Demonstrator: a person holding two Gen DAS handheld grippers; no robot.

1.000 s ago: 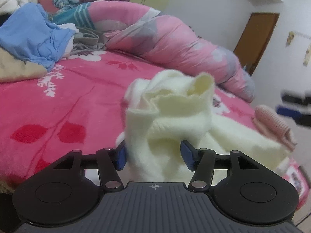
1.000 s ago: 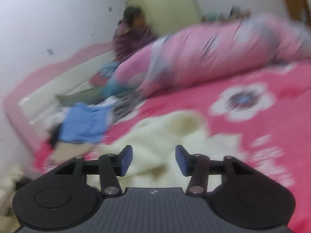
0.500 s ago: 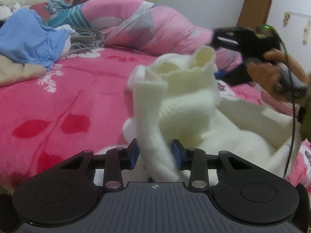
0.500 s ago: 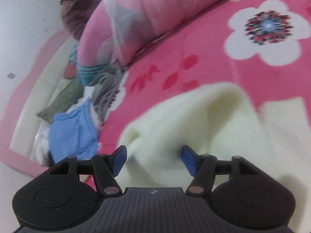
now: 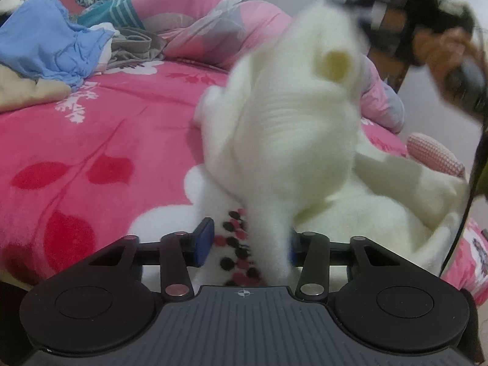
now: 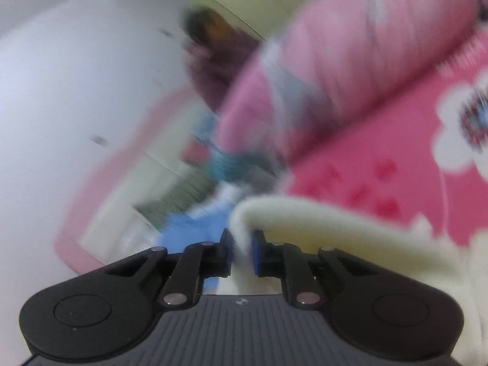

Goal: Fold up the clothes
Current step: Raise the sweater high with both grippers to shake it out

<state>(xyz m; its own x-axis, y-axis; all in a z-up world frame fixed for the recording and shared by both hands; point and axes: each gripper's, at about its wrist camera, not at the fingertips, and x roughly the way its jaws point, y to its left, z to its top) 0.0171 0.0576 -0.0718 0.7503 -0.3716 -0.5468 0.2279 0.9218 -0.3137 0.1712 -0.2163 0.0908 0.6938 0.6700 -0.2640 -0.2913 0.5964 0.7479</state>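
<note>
My left hand-held gripper closing, strip of cream sweater between pads, against right pad only. My right hand-held gripper closing, pinching sweater edge, lifted above pink bed. Rest of sweater heaped on bed. Farther off: blue garment, rolled pink quilt.

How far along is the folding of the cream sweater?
Nothing looks folded yet: the cream sweater is bunched on the pink bedspread. In hand: right gripper closing on its edge, left gripper closing around another part. Left: spreading, folding, plus the heaped clothes.
</note>
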